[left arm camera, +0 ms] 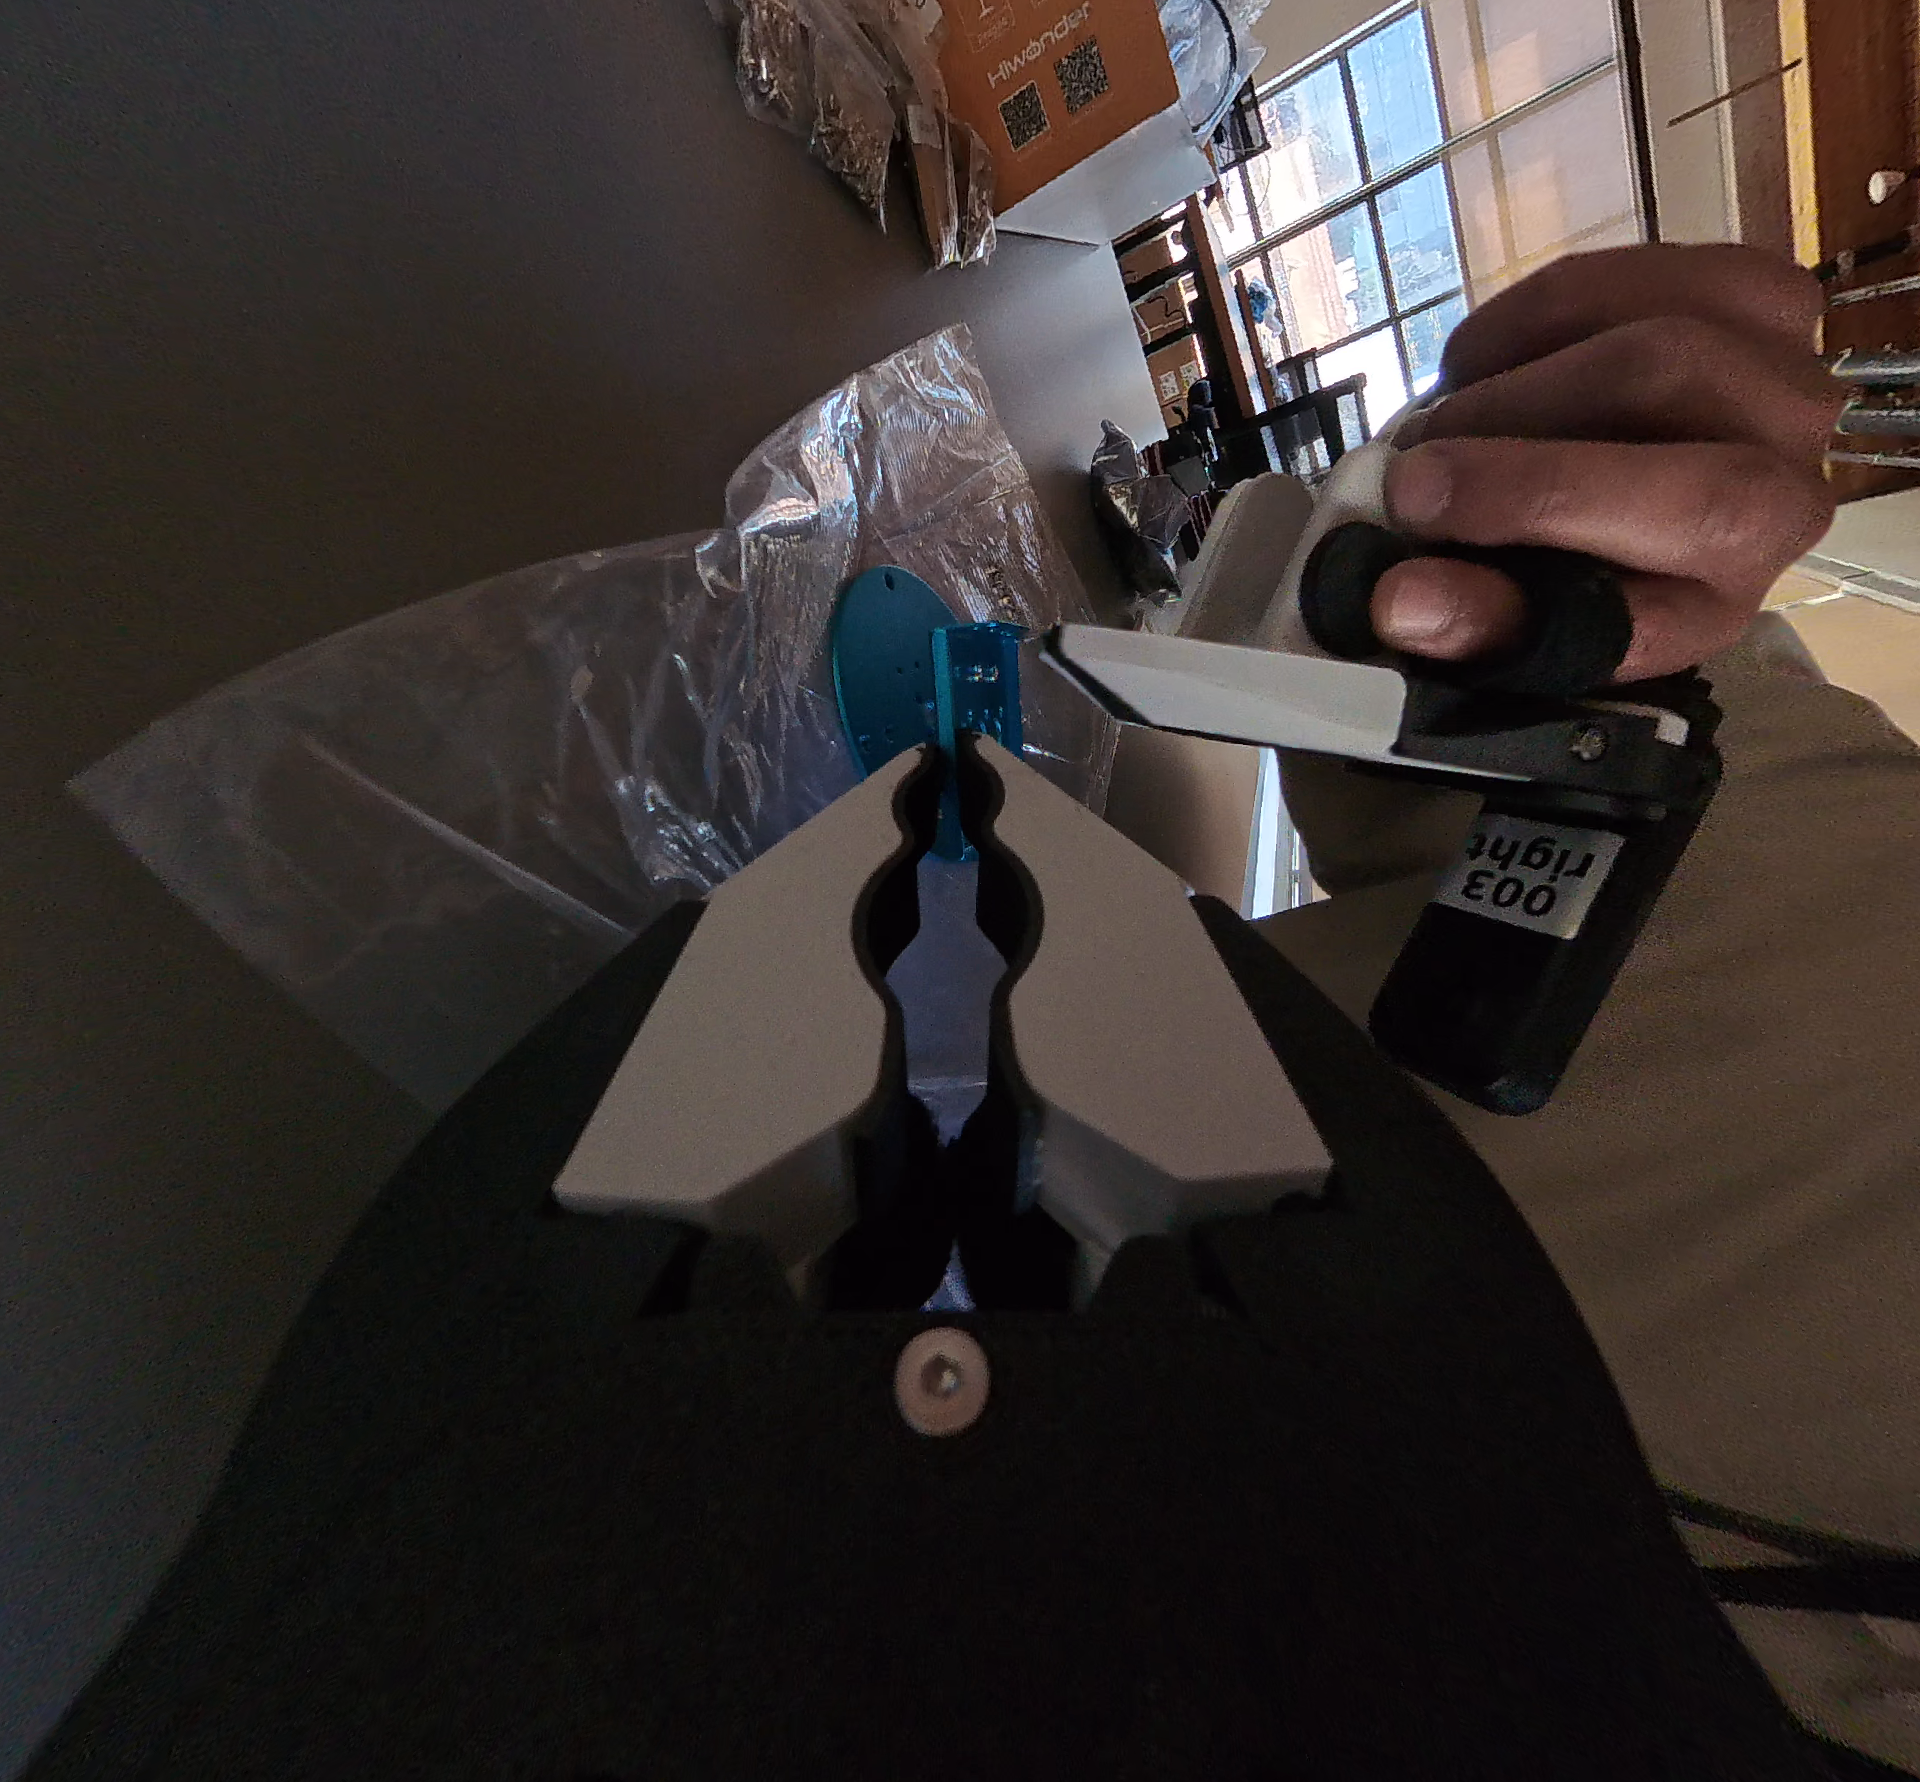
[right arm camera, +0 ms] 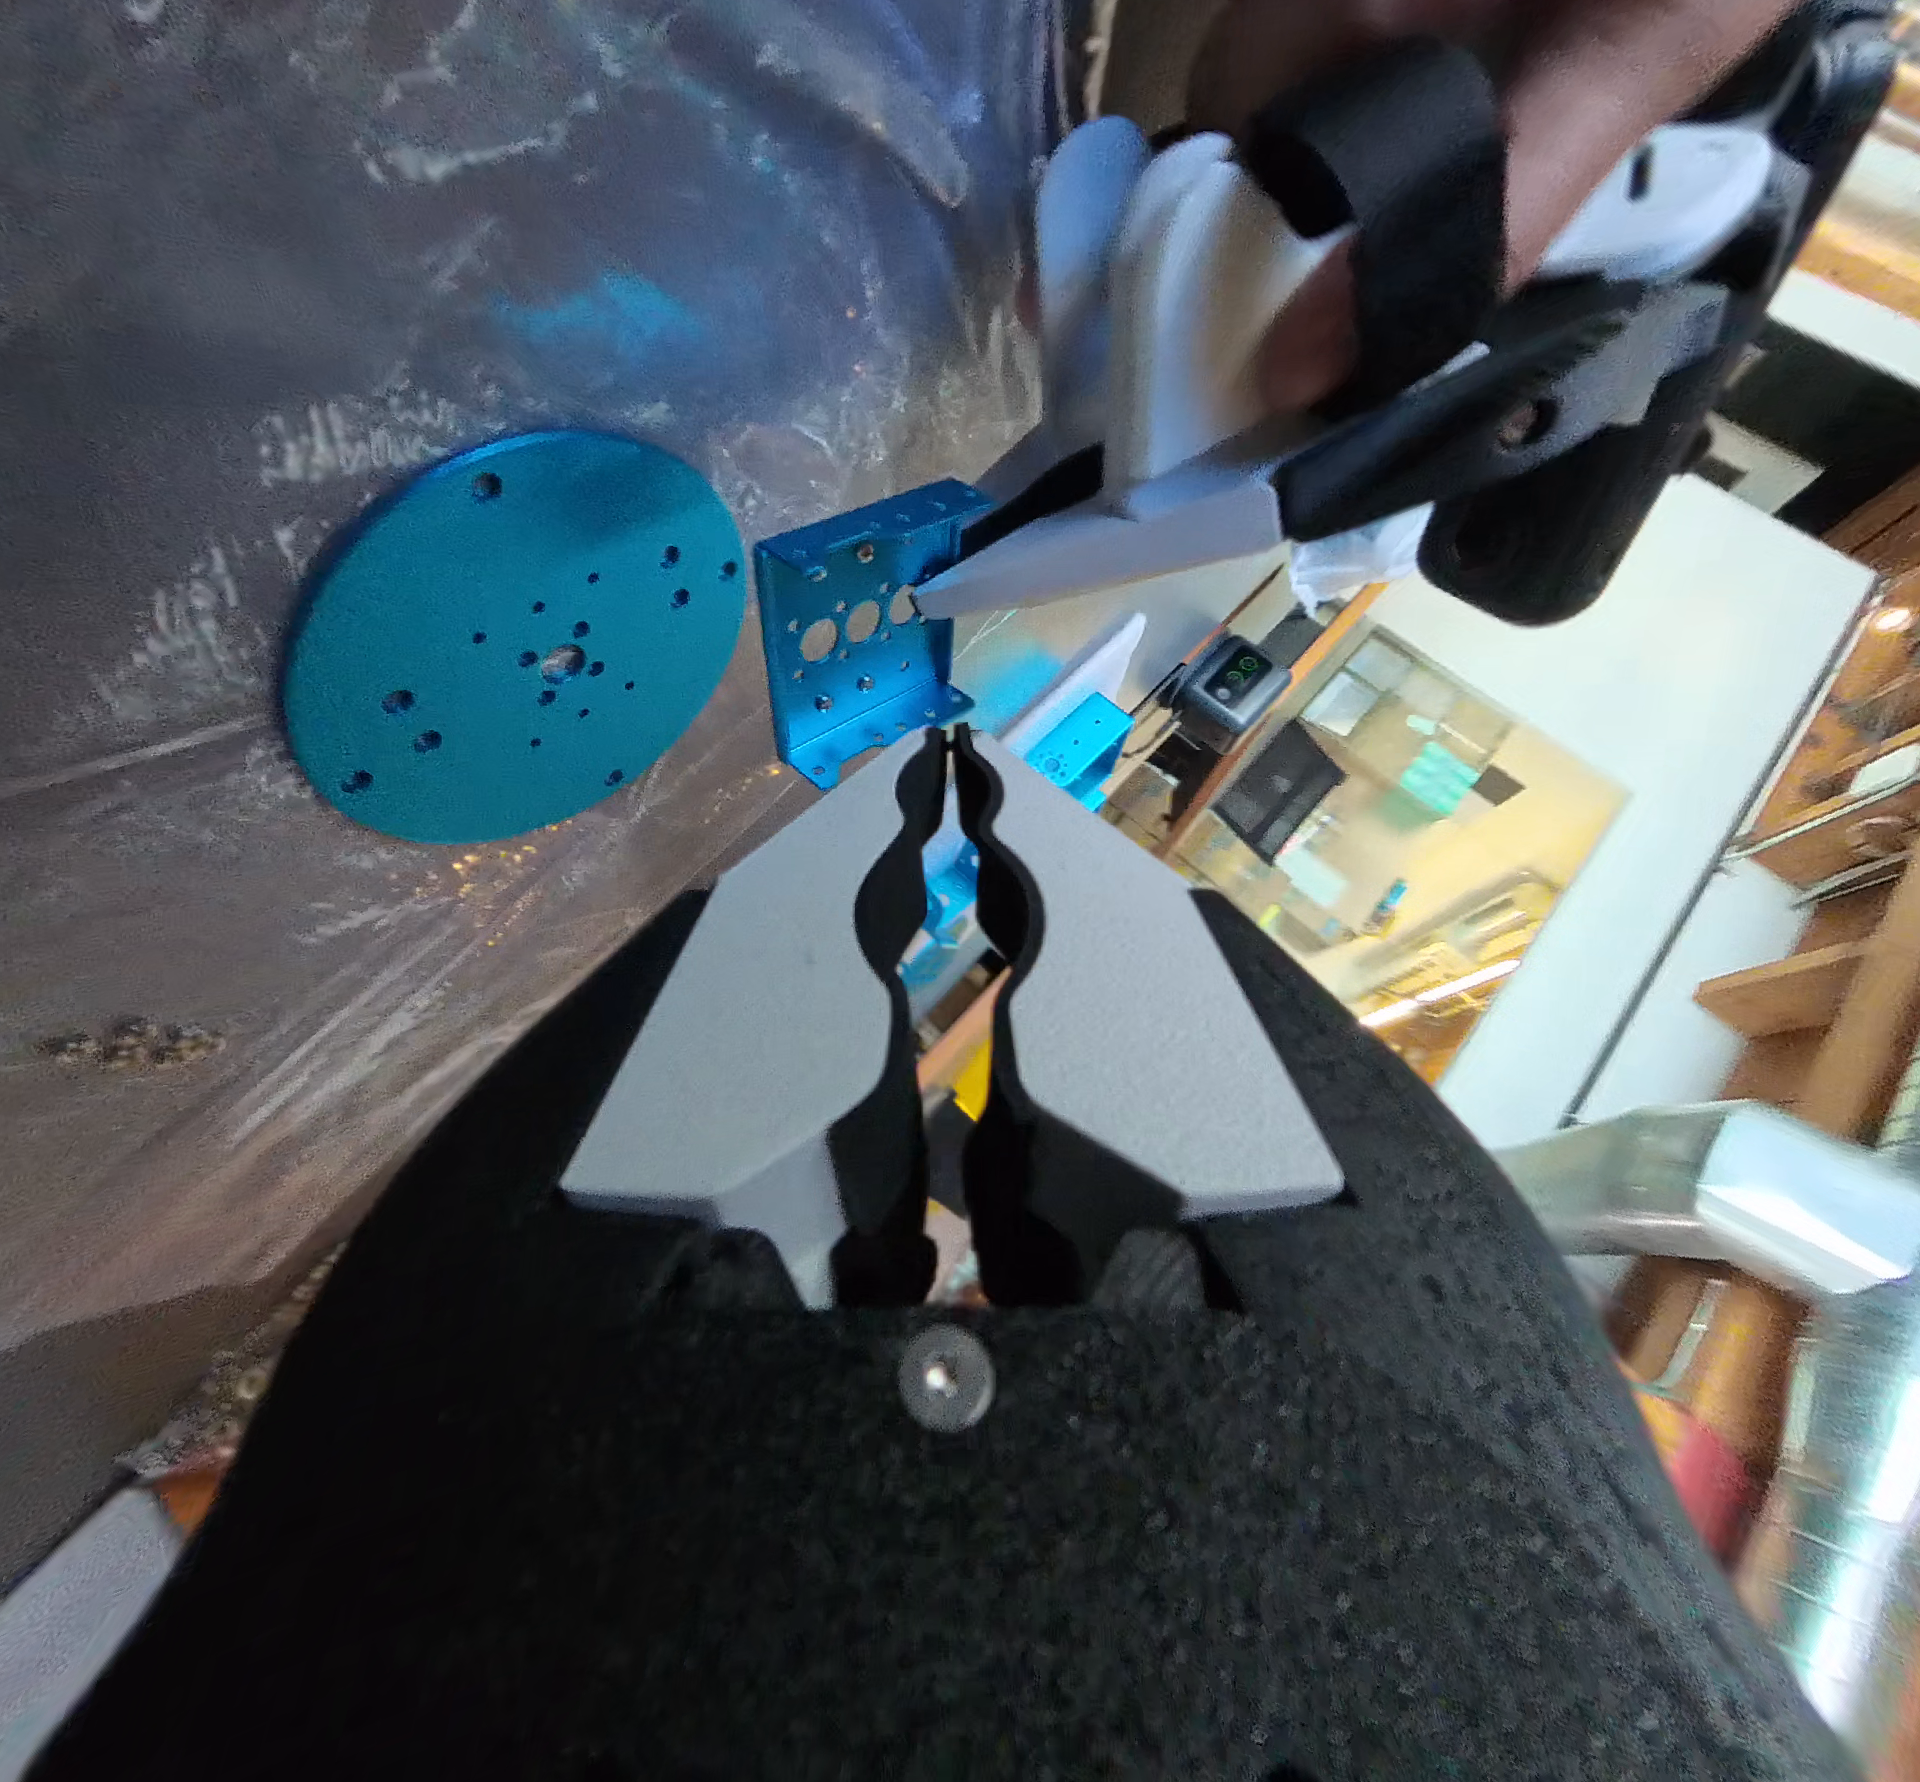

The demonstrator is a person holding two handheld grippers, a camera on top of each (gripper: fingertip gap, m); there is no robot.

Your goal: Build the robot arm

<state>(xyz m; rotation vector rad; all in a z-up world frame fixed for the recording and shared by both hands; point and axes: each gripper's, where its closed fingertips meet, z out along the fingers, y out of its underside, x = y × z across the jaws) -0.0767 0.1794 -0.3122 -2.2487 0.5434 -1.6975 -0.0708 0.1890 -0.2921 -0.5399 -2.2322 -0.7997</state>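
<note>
A small blue metal bracket [right arm camera: 862, 631] with several holes is held up just beside a blue round disc [right arm camera: 509, 636] that lies on a clear plastic bag [right arm camera: 416, 174]. My left gripper [left arm camera: 951, 745] is shut on one wall of the bracket [left arm camera: 977, 683]. In the right wrist view it comes in from the upper right [right arm camera: 977, 553]. My right gripper [right arm camera: 952, 733] is closed on the bracket's lower flange corner. In the left wrist view it reaches in from the right, its tip [left arm camera: 1049, 652] at the bracket's edge. The disc [left arm camera: 883, 683] shows behind the bracket.
The grey table [left arm camera: 312, 278] carries the crumpled plastic bag [left arm camera: 520, 745], a cardboard box [left arm camera: 1049, 18] and bags of small hardware [left arm camera: 831, 70]. More blue brackets [right arm camera: 1081, 735] and a small device with a screen [right arm camera: 1236, 678] lie beyond. A hand [left arm camera: 1621, 444] holds the right gripper. Both grippers' tips are close together, under 4 cm apart.
</note>
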